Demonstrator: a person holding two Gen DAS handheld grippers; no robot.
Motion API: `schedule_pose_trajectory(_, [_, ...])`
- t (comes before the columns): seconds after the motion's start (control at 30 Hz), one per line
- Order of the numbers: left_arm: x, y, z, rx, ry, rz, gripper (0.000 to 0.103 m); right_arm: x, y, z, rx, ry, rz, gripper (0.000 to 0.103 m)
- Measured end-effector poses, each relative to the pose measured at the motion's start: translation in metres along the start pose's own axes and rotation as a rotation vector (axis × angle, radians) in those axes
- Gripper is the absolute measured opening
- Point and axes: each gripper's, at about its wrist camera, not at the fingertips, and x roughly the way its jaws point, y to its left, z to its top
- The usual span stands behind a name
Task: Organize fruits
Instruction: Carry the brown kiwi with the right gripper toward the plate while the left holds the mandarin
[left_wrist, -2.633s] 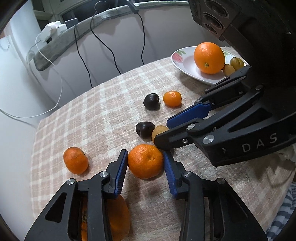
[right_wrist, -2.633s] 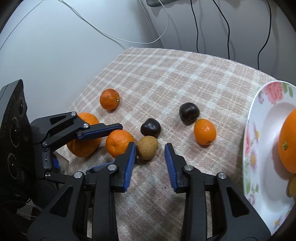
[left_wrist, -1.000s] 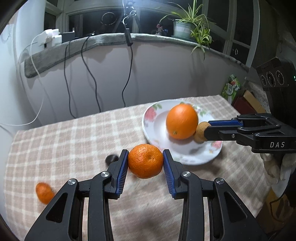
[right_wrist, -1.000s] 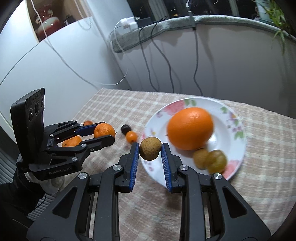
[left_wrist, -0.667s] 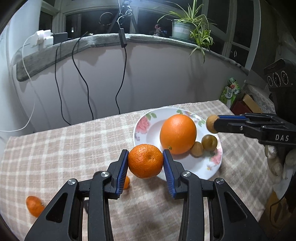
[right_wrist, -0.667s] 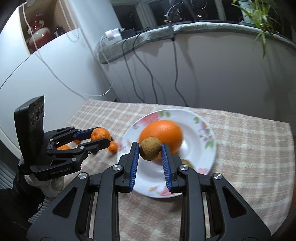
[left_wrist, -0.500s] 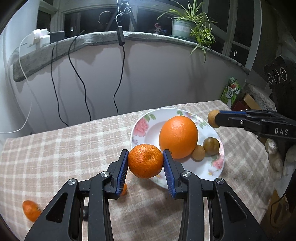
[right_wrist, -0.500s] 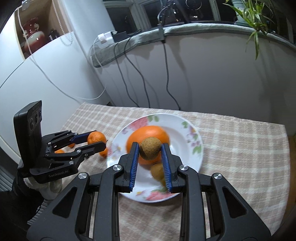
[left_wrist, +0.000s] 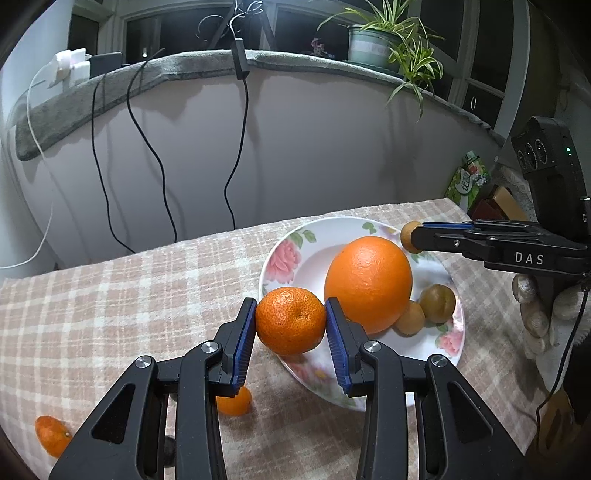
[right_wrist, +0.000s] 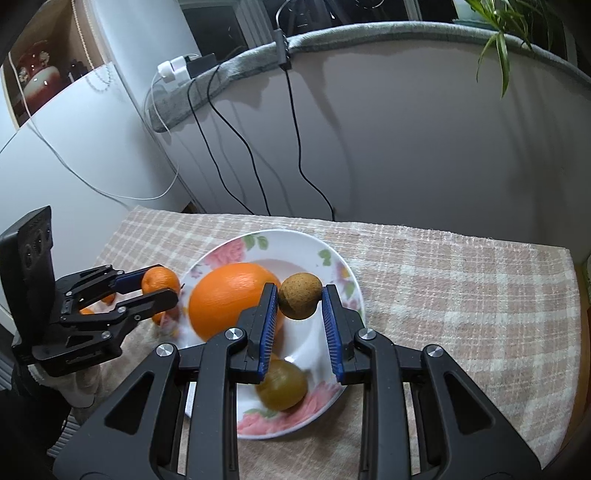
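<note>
My left gripper (left_wrist: 290, 320) is shut on a mandarin (left_wrist: 290, 320) and holds it in the air over the near left rim of the flowered plate (left_wrist: 284, 254). My right gripper (right_wrist: 299, 301) is shut on a small brown fruit (right_wrist: 299, 301) above the plate (right_wrist: 334, 266); that fruit (left_wrist: 409, 236) also shows at the plate's far right rim. On the plate lie a big orange (left_wrist: 368, 282) and two small greenish-brown fruits (left_wrist: 437, 303). In the right wrist view the left gripper (right_wrist: 162, 284) with its mandarin hangs left of the big orange (right_wrist: 229, 299).
A checked cloth (left_wrist: 129, 295) covers the table. A small orange fruit (left_wrist: 234, 402), another mandarin (left_wrist: 51, 434) and a dark fruit (left_wrist: 168, 448) lie on it at the lower left. Cables hang down the wall behind. Boxes stand off the table's right end.
Both grippers, first shut on their fruits among the loose fruit, carried them over to the plate. In the last half second the right gripper moved further over the plate; the left barely moved.
</note>
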Motion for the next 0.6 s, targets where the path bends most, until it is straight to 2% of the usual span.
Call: schedule_pose_trajectory(0.6, [0.0064, -0.0048, 0.0009, 0.003, 0.018, -0.016, 0.036, 0.0089, -0.0063, -0.0017, 0.017, 0.009, -0.004, 0.026])
